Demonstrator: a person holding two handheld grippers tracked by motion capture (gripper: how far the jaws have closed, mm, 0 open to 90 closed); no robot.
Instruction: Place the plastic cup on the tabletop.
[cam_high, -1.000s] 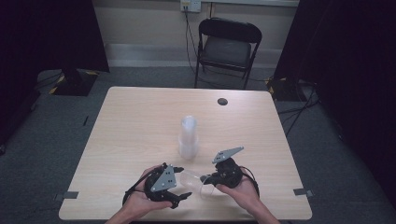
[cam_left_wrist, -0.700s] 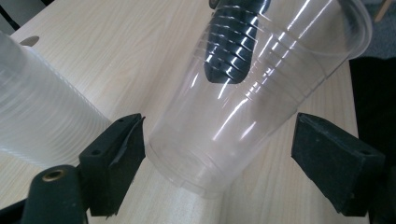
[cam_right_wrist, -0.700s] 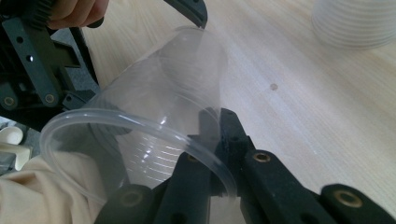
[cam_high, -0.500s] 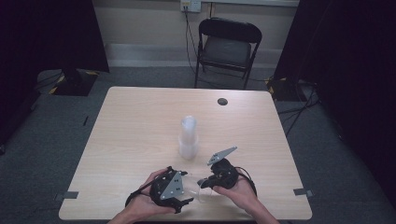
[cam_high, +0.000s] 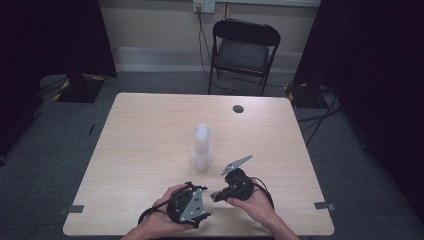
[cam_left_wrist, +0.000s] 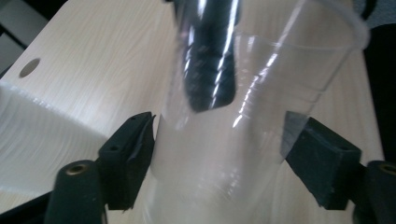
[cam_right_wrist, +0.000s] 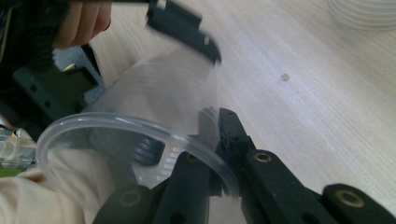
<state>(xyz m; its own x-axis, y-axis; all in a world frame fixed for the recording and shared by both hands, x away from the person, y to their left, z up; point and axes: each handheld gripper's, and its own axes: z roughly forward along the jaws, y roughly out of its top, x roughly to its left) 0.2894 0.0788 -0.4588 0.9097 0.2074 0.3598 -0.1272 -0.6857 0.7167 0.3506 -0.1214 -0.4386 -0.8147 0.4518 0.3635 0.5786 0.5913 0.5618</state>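
Your right tongs (cam_right_wrist: 219, 135) stay clenched on the clear cup's (cam_right_wrist: 154, 116) rim, steadying it while your left tongs (cam_left_wrist: 219, 154), just been closing, bracket its body without a visible grip.

Pale wooden table (cam_high: 150, 130) on grey carpet (cam_high: 60, 150), black folding chair (cam_high: 243, 52) by the cream wall (cam_high: 160, 22).

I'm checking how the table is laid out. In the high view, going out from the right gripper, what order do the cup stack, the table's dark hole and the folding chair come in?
From the right gripper:
1. Cup stack, mid-table, just beyond it.
2. Dark hole, near the table's far edge.
3. Folding chair, on the floor beyond the table.
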